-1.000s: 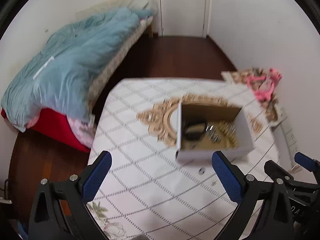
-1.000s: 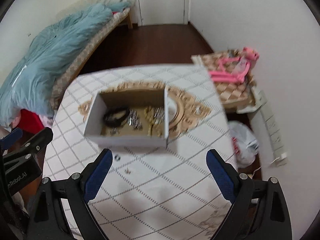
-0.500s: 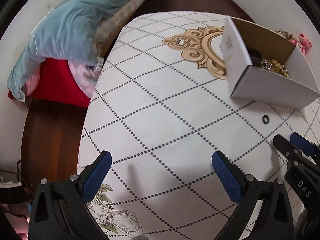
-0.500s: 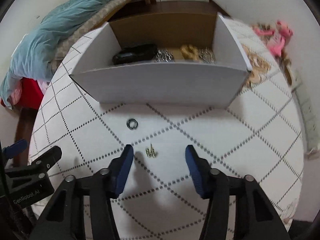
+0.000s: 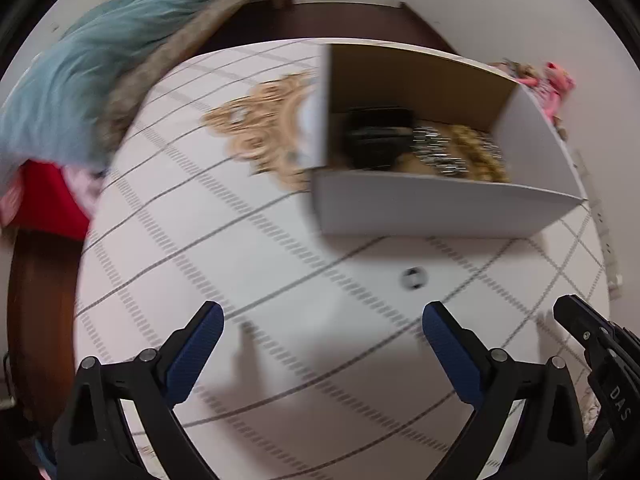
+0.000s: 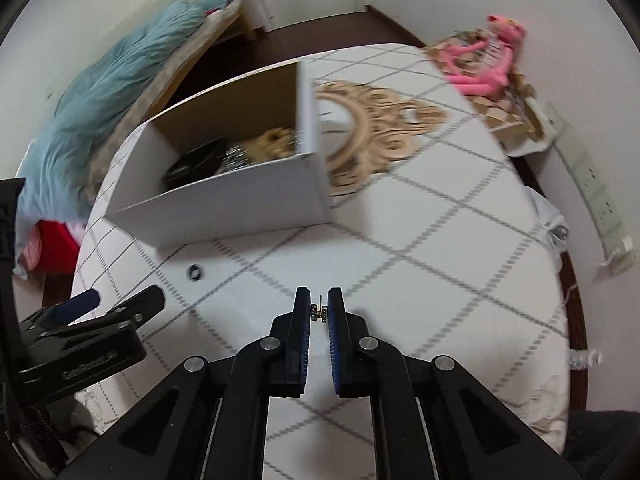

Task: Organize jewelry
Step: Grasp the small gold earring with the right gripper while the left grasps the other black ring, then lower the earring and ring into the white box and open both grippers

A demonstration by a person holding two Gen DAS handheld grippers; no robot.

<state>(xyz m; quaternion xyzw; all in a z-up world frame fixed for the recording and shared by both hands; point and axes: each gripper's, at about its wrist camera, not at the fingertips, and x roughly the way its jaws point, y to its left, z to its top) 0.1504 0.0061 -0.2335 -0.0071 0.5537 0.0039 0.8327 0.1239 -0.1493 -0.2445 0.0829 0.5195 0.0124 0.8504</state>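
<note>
The desk [image 6: 460, 240], under its white diamond-pattern cloth, carries everything you are working with. On its far-left part in the right wrist view stands the open white box [image 6: 224, 204], and it already holds several pieces: a dark band [image 6: 196, 162] at the left, some silvery pieces [image 6: 236, 156] beside it and gold beads [image 6: 276, 142] further right. So I judge most of the sorting done.

Your left tongs [image 5: 320, 344] stand wide apart over bare cloth, holding nothing, near the box's front wall. Your right tongs [image 6: 319, 312] are drawn together on a small metal earring [image 6: 319, 311], pinched between the blue pads close to their tips and seemingly just above the cloth, a little right of the box's near corner.

Smallest of all, a little dark ring [image 5: 414, 279] lies loose on the cloth, just in front of the box and apart from both tongs.

What is left, as far as you can see: carry the earring over the box wall and release it inside, then collect the ring. Both are tiny, so watch that the earring does not slip from the pads.
</note>
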